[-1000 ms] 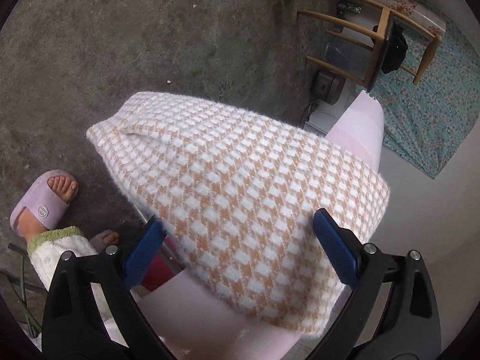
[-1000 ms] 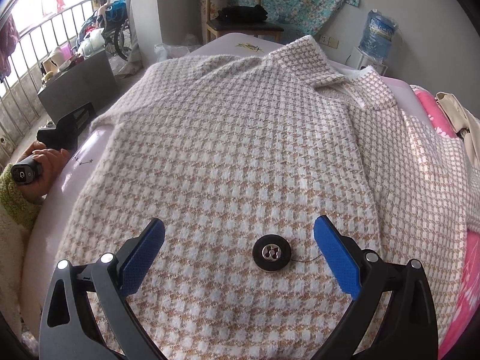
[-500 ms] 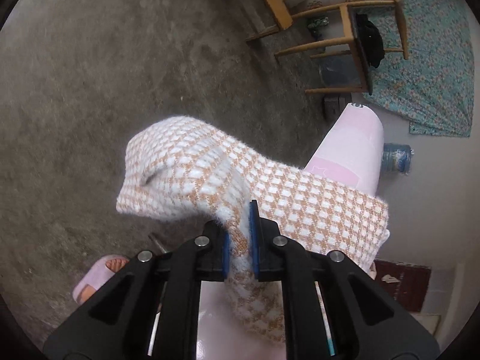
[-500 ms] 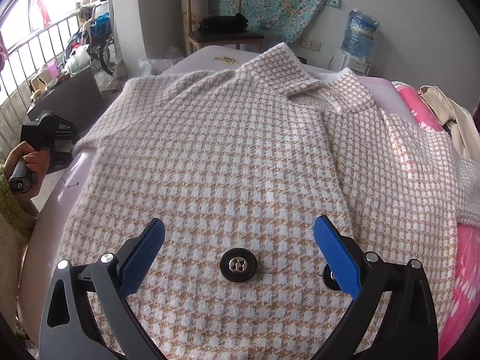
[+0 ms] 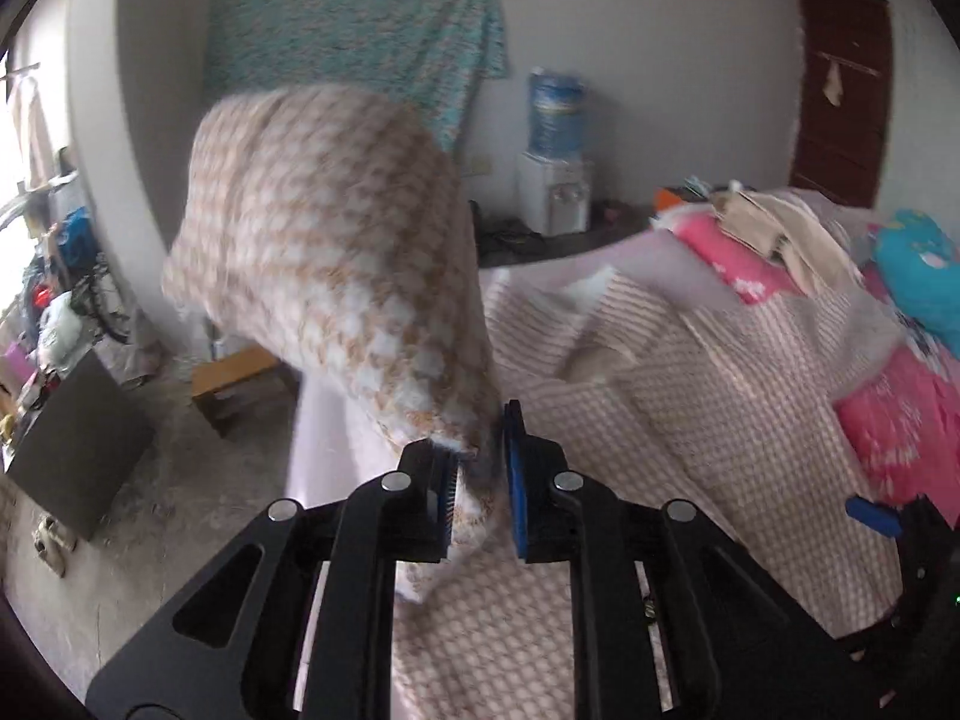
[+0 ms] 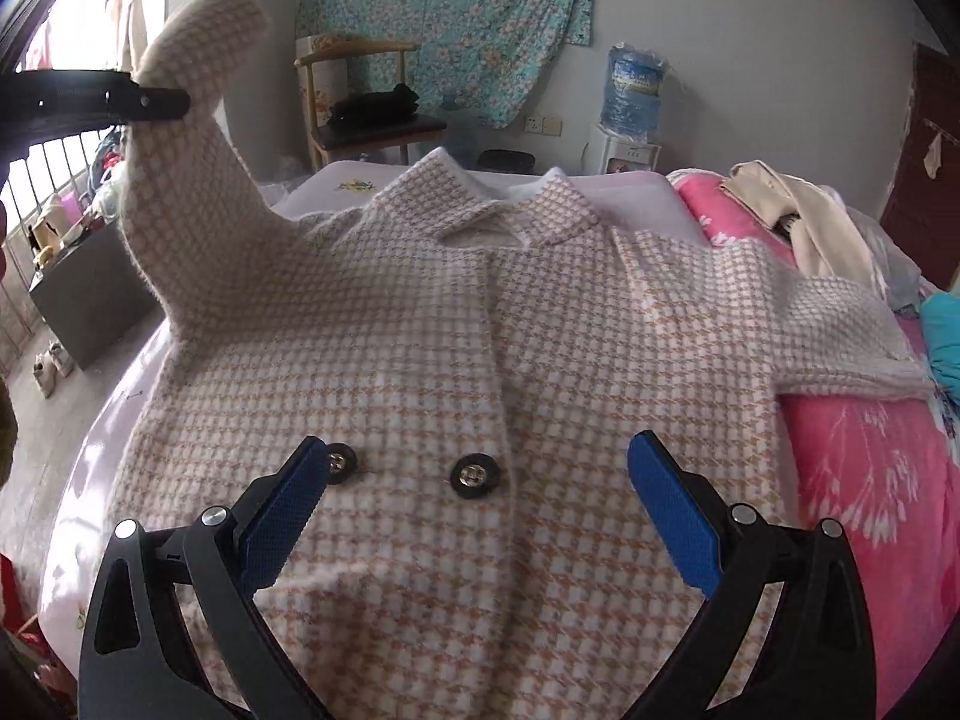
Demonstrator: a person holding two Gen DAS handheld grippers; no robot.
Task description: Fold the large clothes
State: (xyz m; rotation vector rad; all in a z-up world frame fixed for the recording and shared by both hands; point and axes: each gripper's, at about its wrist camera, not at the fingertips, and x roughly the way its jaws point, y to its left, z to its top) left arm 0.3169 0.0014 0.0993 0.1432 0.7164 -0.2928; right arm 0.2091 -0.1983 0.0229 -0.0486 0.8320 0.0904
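The step in hand is the first fold of the houndstooth coat (image 6: 456, 360), which lies face up and buttoned on the pale pink bed (image 6: 114, 420): its sleeve (image 6: 198, 138) is lifted clear of the bed's edge, pinched near the cuff by the left gripper (image 5: 480, 468). Those jaws stand only narrowly apart, have just been opening a little, and the knit is bunched between the blue pads. The right gripper (image 6: 480, 516) hovers over the lower front near the two dark buttons (image 6: 471, 476), jaws spread wide and holding nothing. Next, I judge, the sleeve should be carried across and laid flat over the chest. A second ago the left jaws were wide open above a sleeve that hung over the bedside towards the floor; now it is raised high.
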